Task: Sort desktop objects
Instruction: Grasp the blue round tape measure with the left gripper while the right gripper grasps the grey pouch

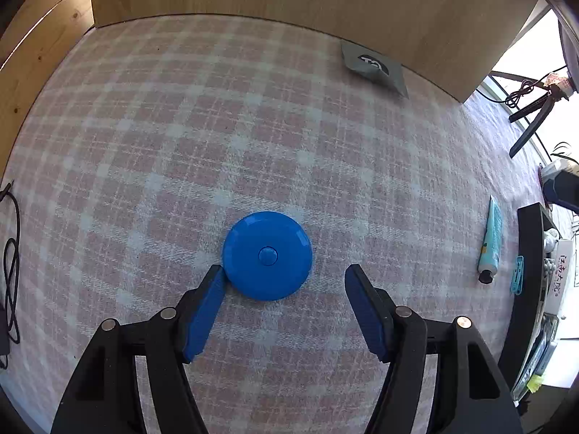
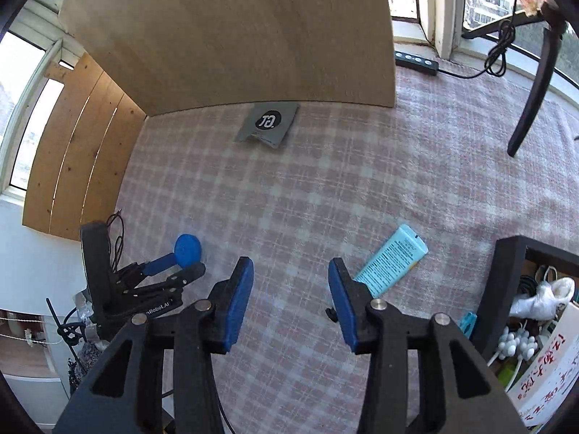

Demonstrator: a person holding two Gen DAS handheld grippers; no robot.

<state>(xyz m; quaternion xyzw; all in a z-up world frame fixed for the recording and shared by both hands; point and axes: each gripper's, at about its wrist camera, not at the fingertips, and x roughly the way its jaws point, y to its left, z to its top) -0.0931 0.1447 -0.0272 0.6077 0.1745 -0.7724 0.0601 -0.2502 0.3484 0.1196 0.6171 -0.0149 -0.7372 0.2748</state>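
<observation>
Left gripper (image 1: 286,275) agape, empty; blue disc (image 1: 267,255), frame centre, brushing one pad: risks skidding. Right gripper (image 2: 289,271) half-open, empty.

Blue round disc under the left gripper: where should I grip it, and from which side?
Grip the blue disc across its round rim, coming straight down from above. It lies flat on the plaid cloth, button up, so only the edges offer purchase. The left gripper is open; shift forward to straddle it.

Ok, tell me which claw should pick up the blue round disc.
Left. The left claw hangs open right over the disc, one finger at its edge. The right claw is open near the light blue tube, farther from the disc.
</observation>
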